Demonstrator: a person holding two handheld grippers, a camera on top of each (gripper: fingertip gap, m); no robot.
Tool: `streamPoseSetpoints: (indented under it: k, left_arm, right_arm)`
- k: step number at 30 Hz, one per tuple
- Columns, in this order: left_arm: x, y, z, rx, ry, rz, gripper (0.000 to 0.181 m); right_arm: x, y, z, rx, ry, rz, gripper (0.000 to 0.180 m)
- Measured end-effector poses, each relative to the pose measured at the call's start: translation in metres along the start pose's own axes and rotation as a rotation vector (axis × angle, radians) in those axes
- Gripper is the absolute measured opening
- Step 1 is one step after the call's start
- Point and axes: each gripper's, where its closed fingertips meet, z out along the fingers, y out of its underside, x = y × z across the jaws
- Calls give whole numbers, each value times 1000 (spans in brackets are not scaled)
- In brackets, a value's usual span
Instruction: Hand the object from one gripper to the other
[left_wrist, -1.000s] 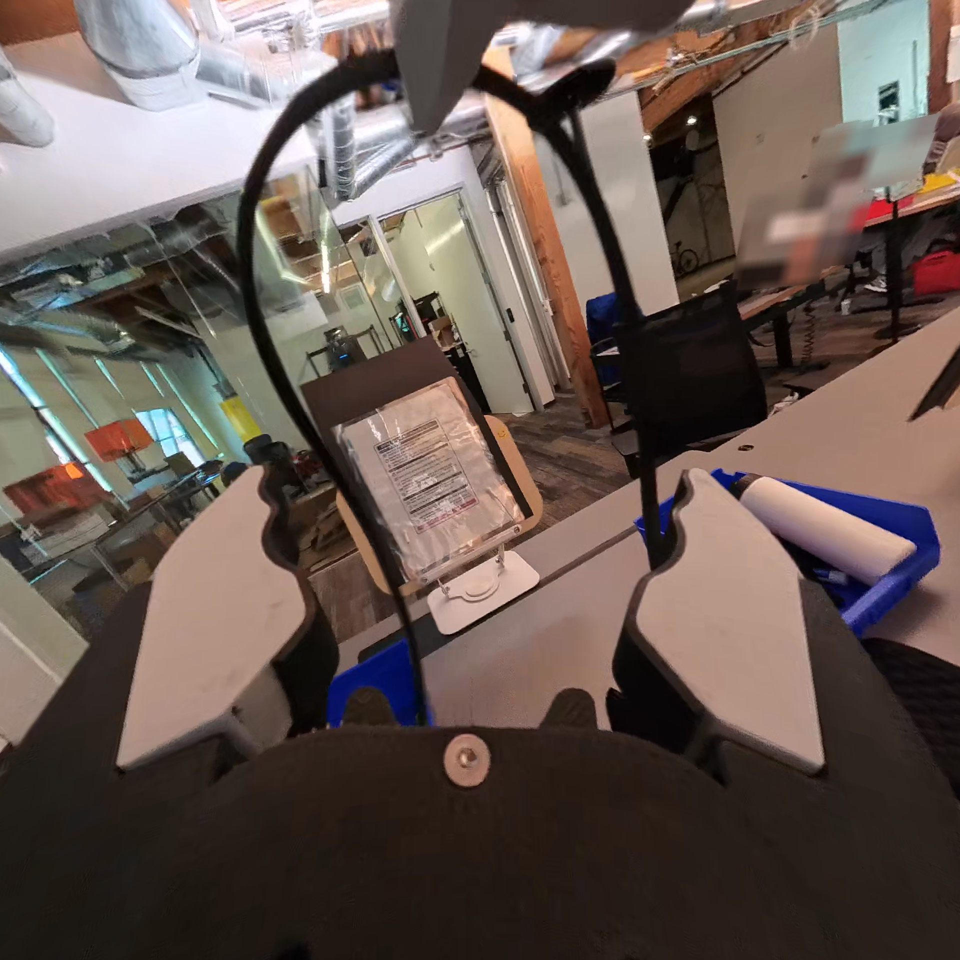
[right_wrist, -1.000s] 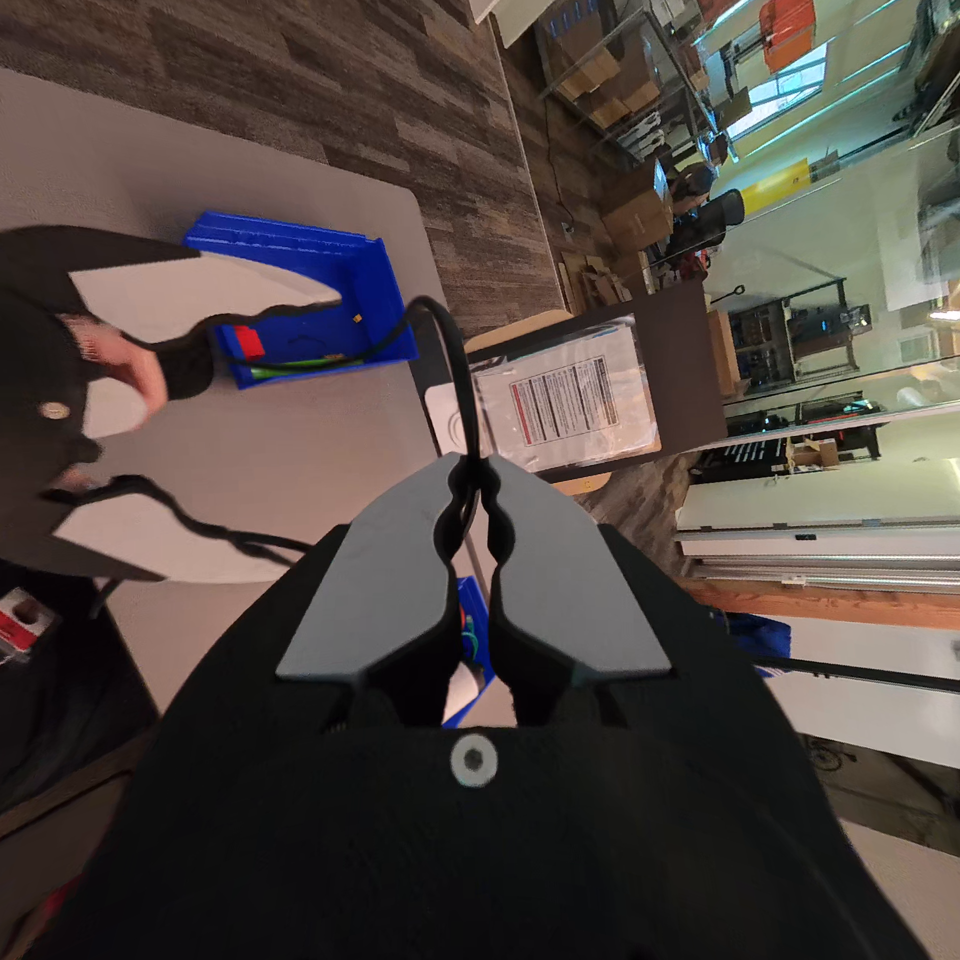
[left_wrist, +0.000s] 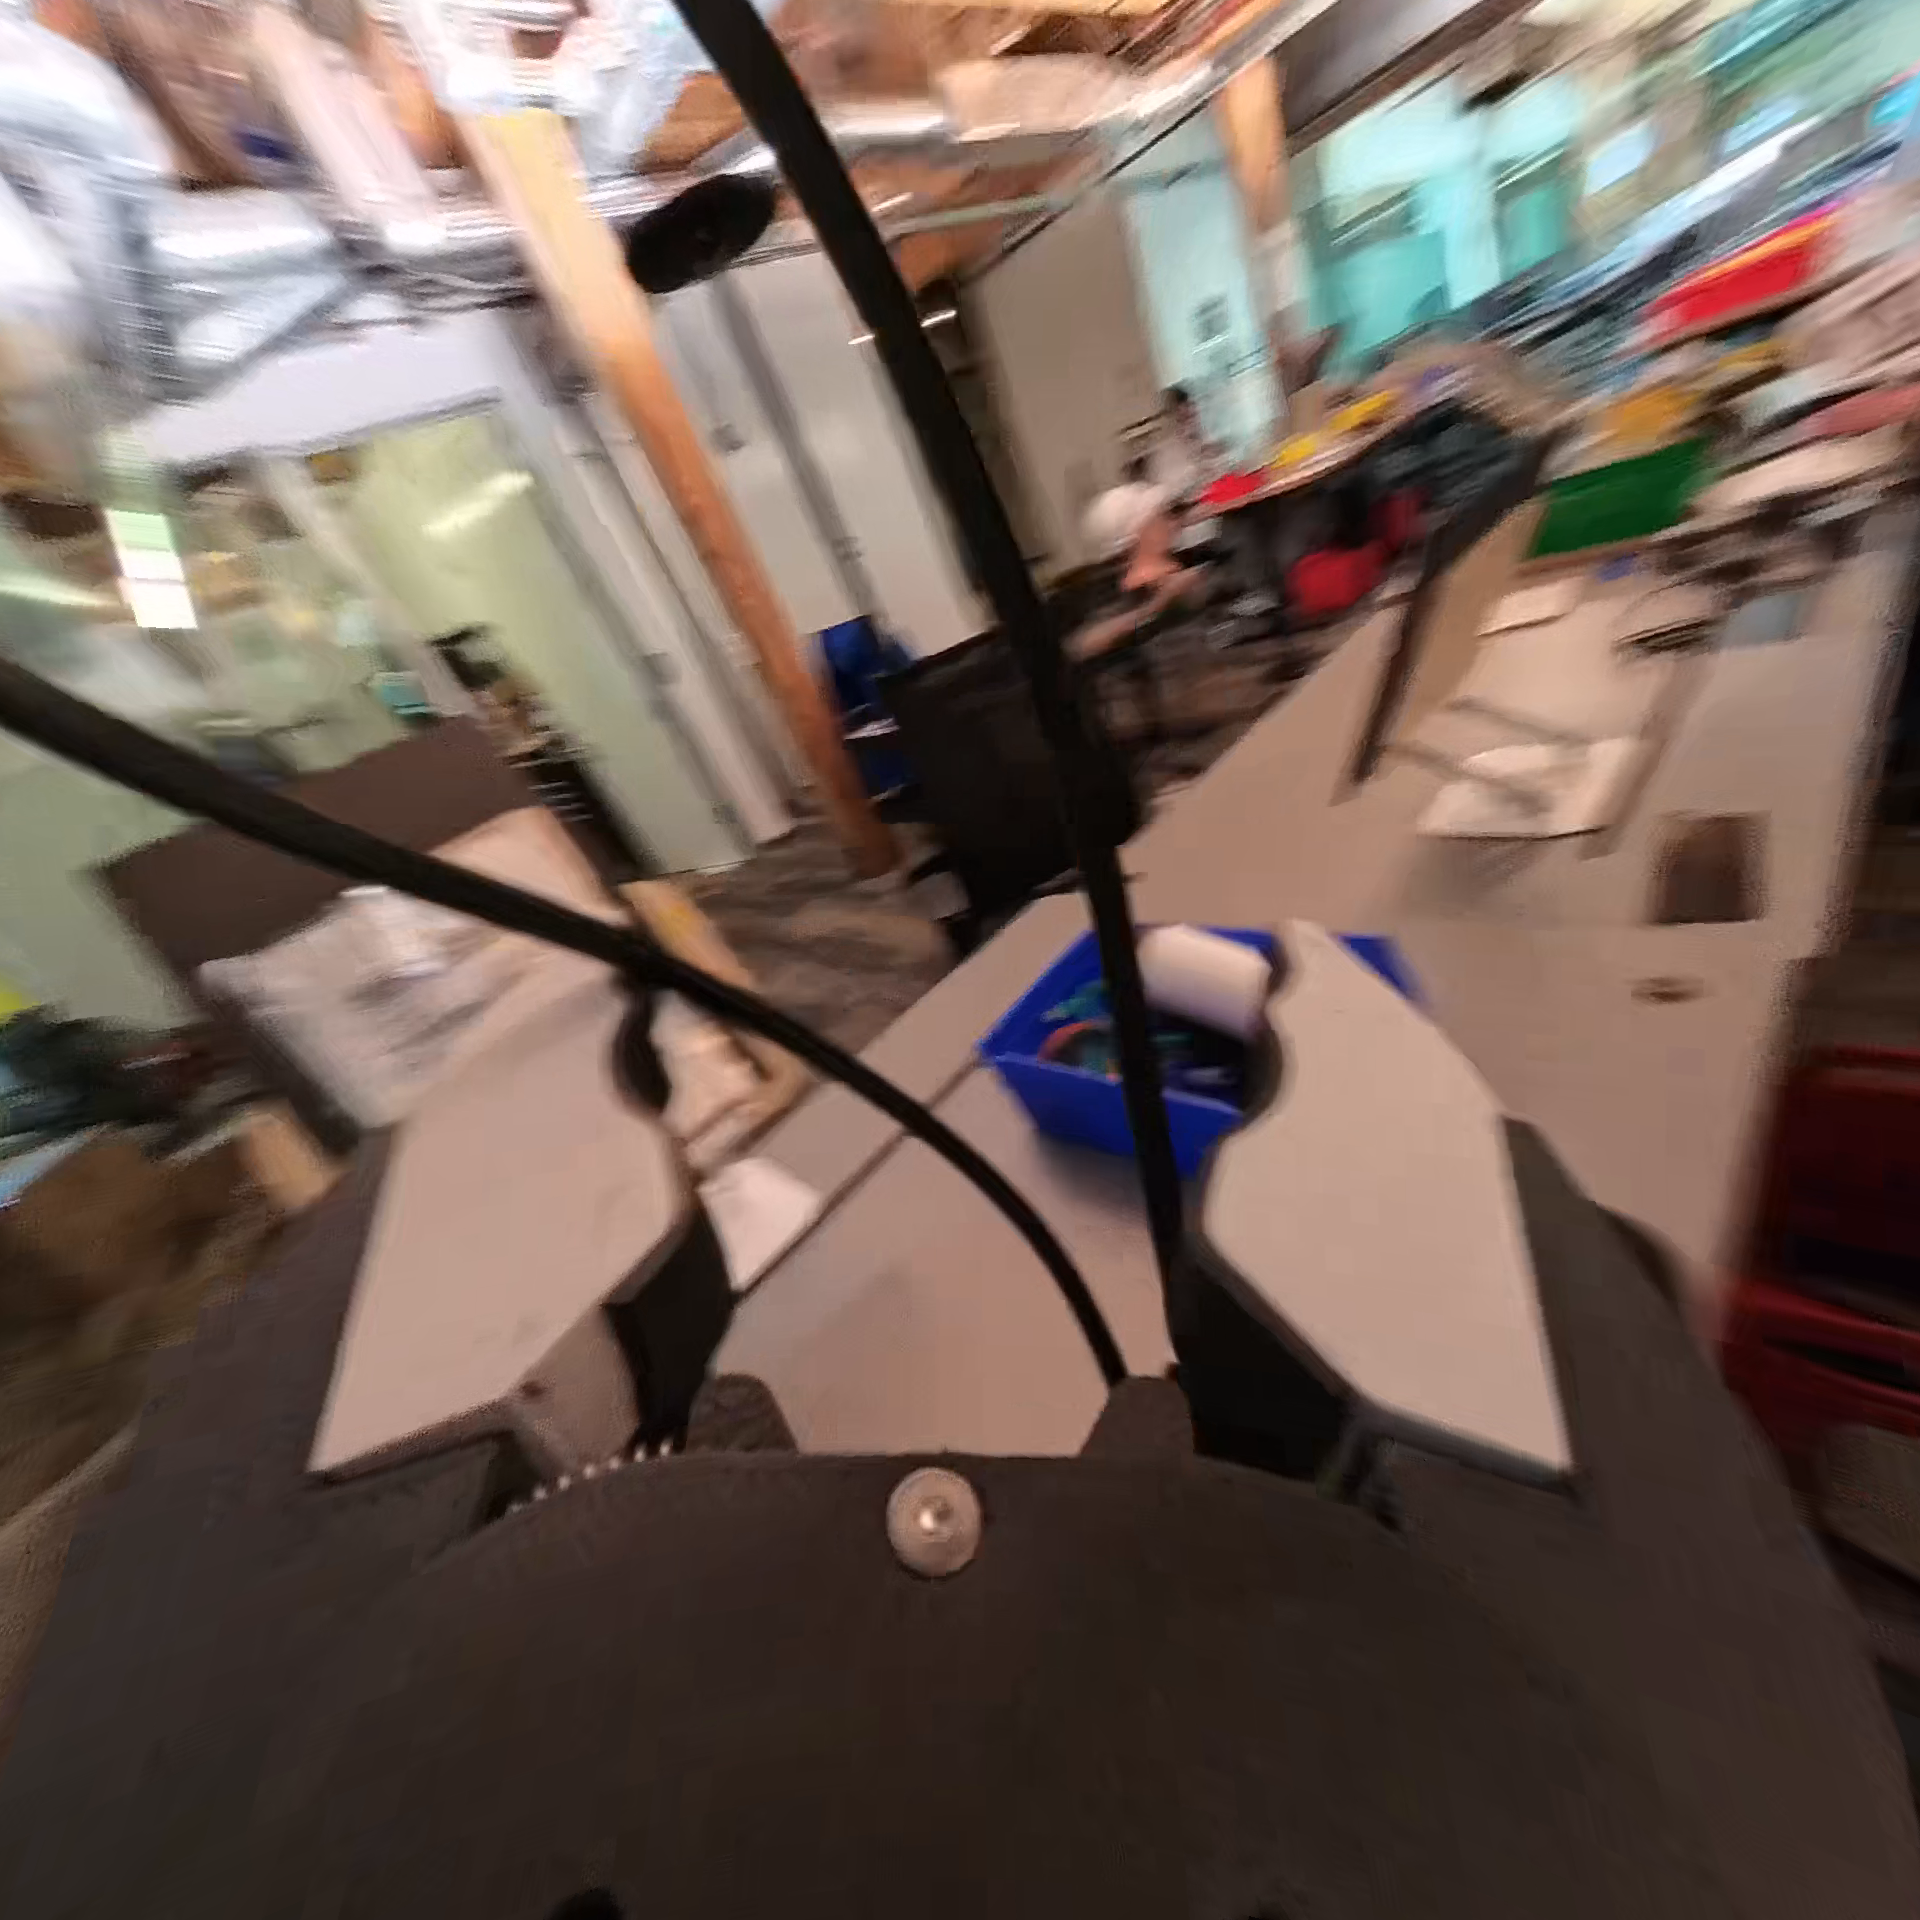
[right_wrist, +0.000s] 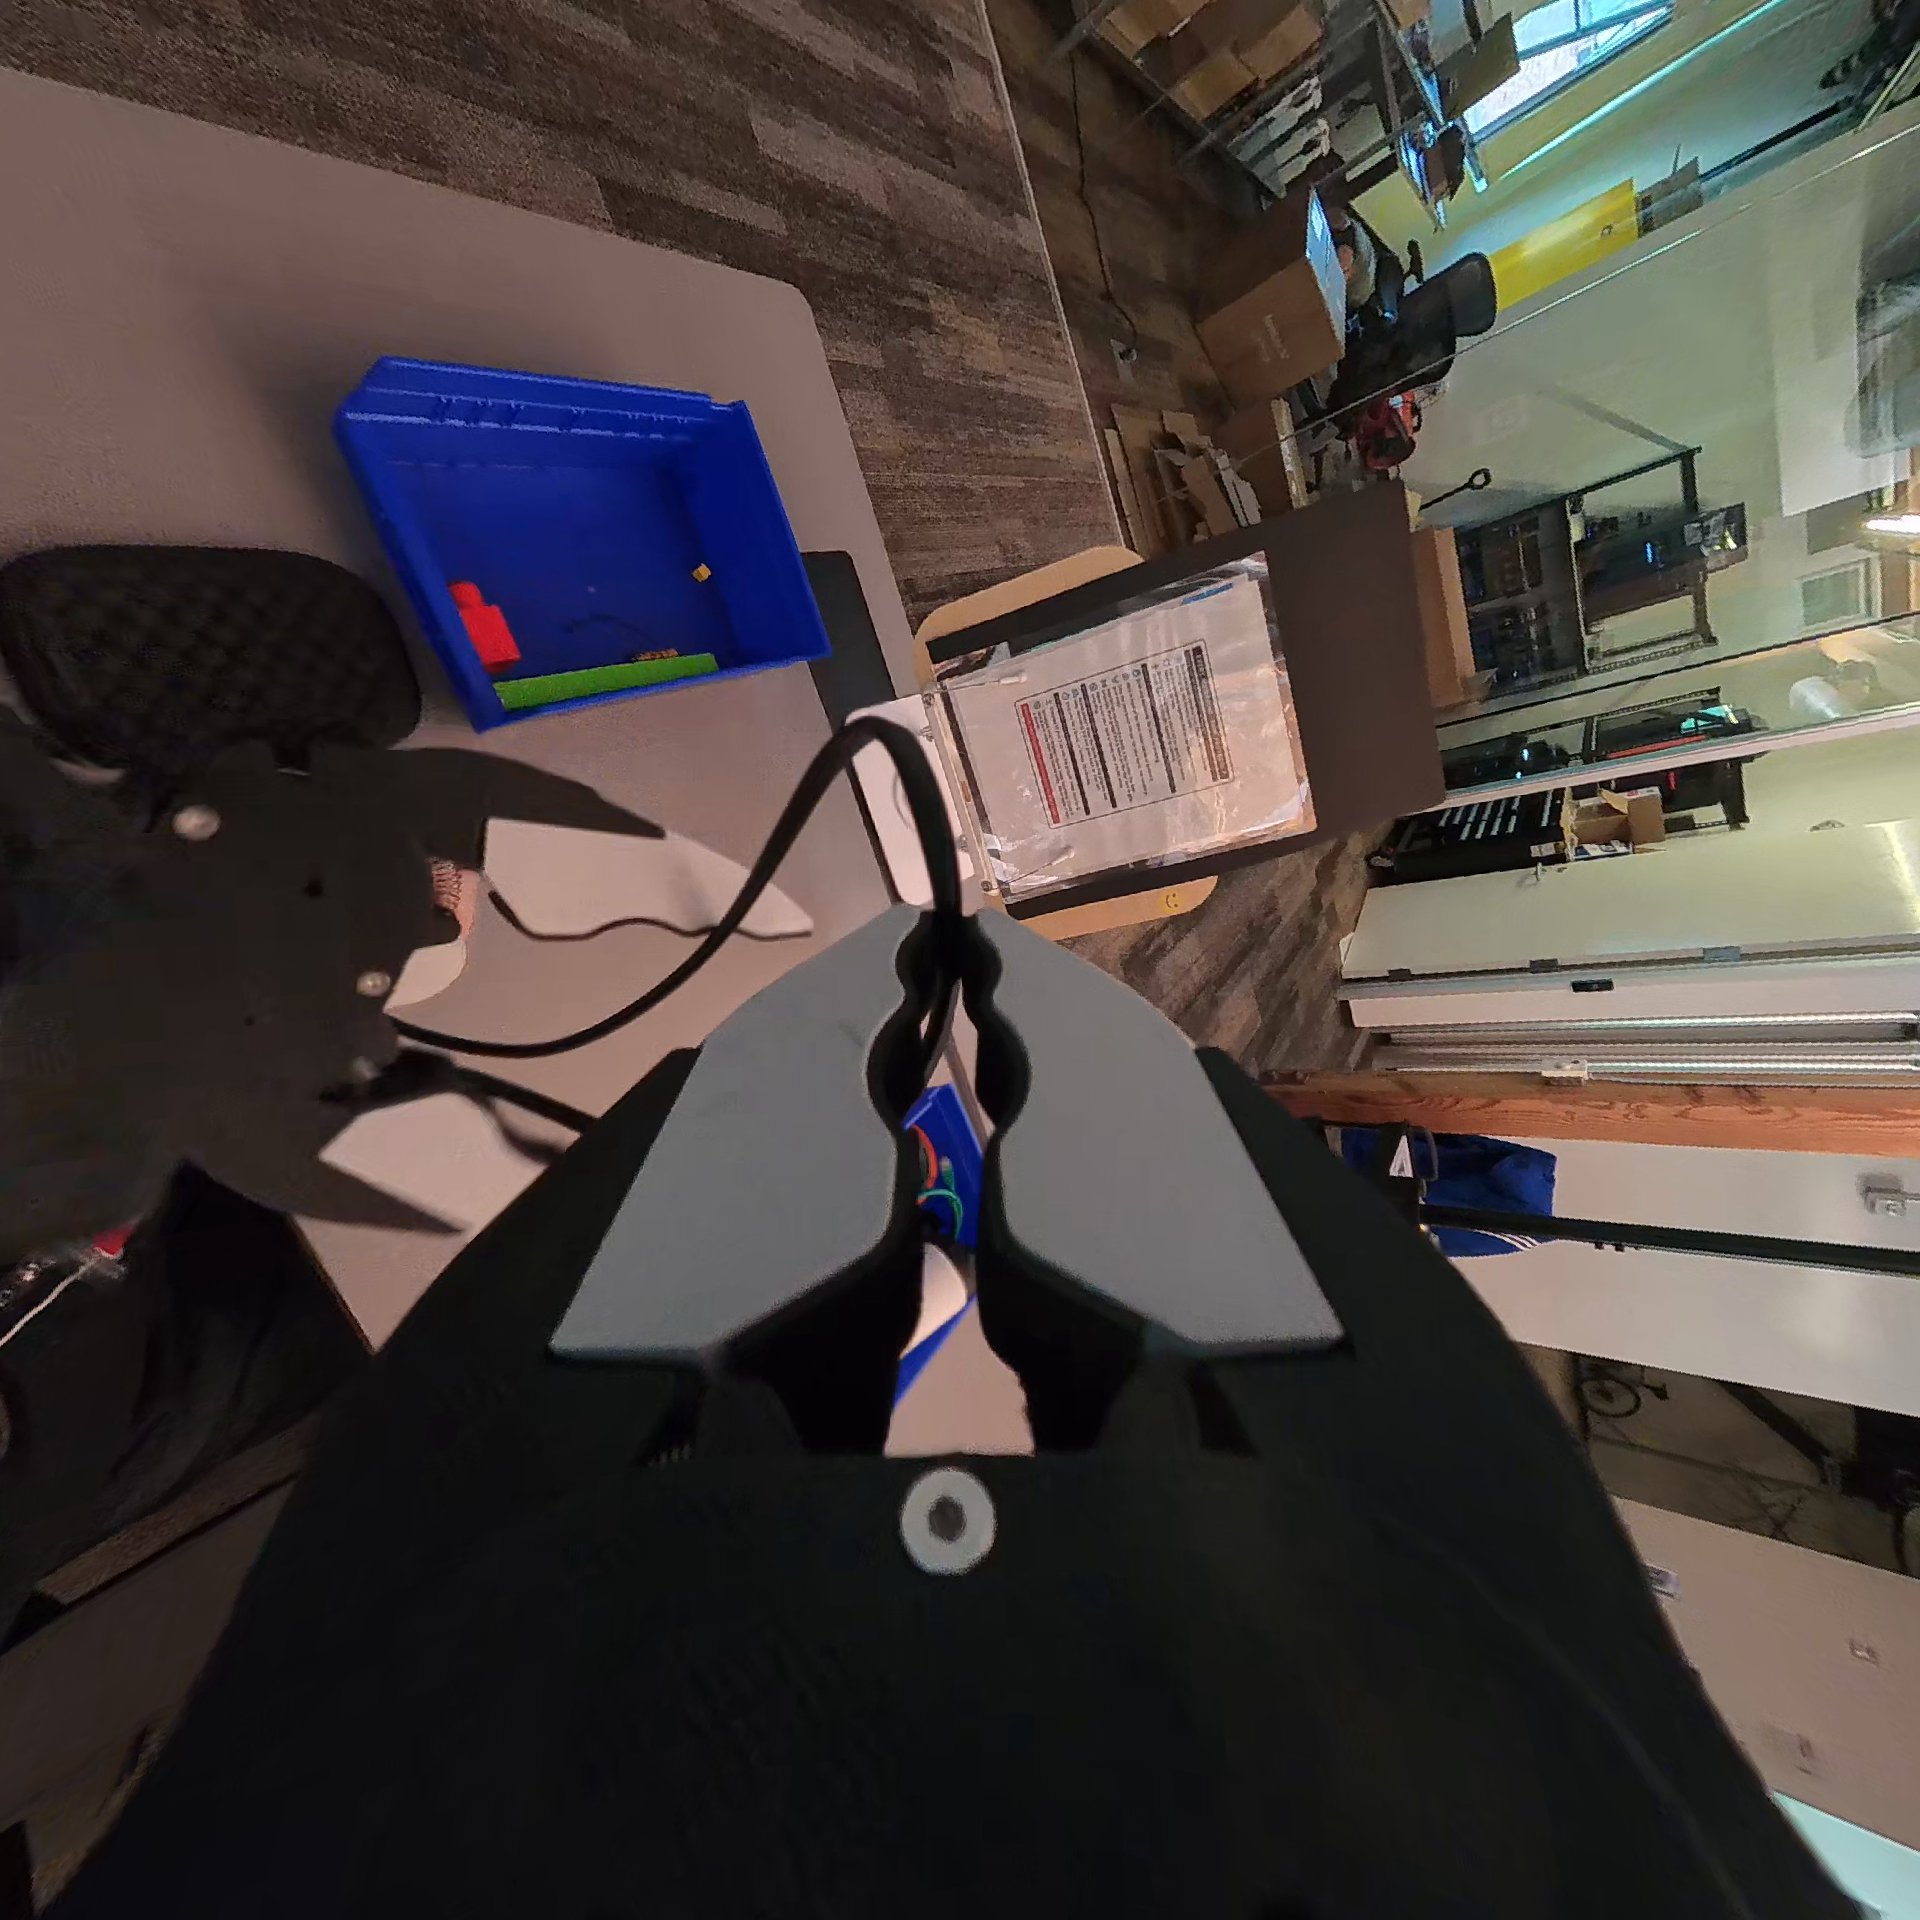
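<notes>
Open-plan workshop office: grey tables (right_wrist: 208, 260), glass partitions (right_wrist: 1662, 416), cardboard boxes (right_wrist: 1268, 332).

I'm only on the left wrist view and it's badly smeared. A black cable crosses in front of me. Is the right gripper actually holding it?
Observer: Yes. In the right wrist view the right gripper is shut on the black cable, pinched at its fingertips, with a loop sticking out beyond them.
Operator: Has my gripper got a grip on it too?
Observer: No. Seen from the right wrist view, the left gripper is open and the cable runs between its spread fingers.
Operator: I see one blue bin with a white roll. Is there another?
Observer: Yes, a second blue bin sits on the table, holding a red block and a green strip.
</notes>
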Motion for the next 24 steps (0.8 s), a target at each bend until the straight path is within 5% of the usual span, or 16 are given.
streamPoseSetpoints:
  k: [4,10,15,18,21,24]
  left_arm:
    - [-23,-14,-7,71,-281,208,5]
    - [-28,-4,-22,32,-169,139,4]
    - [-49,12,-40,-64,-19,-13,4]
    - [-72,24,-56,-130,31,-127,4]
    - [-92,39,-68,-215,53,-199,4]
    - [-97,43,-70,-242,115,-246,4]
  right_arm:
    - [9,5,-2,-12,26,-8,5]
    - [13,29,1,-20,-72,34,6]
    - [11,50,9,86,-154,41,38]
    - [34,77,24,138,44,-12,42]
    - [-3,104,49,216,79,-167,47]
    - [-89,121,80,346,-96,-185,48]
